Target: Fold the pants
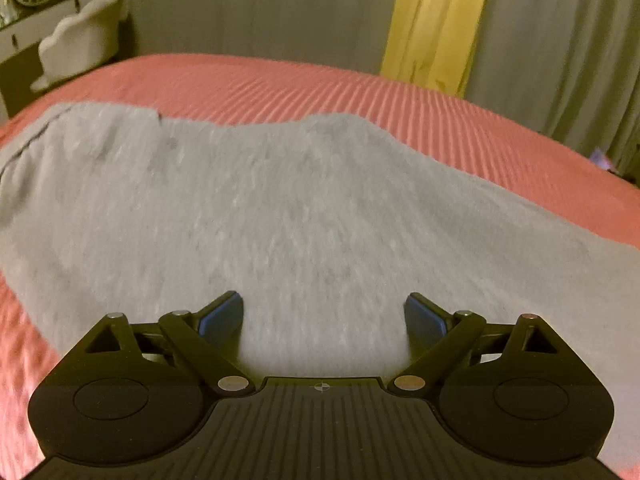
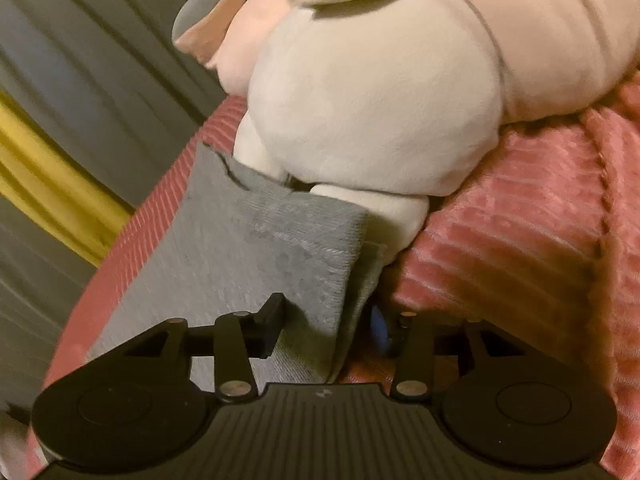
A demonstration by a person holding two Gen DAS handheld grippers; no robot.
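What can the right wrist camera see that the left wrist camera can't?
Only the right wrist view shows the big plush toy and the right gripper, with a folded edge of the pants between its fingers. Only the left wrist view shows the left gripper, open above the cloth, and a shelf in the far corner. Both show the gray pants, the pink bedspread and the yellow curtain.
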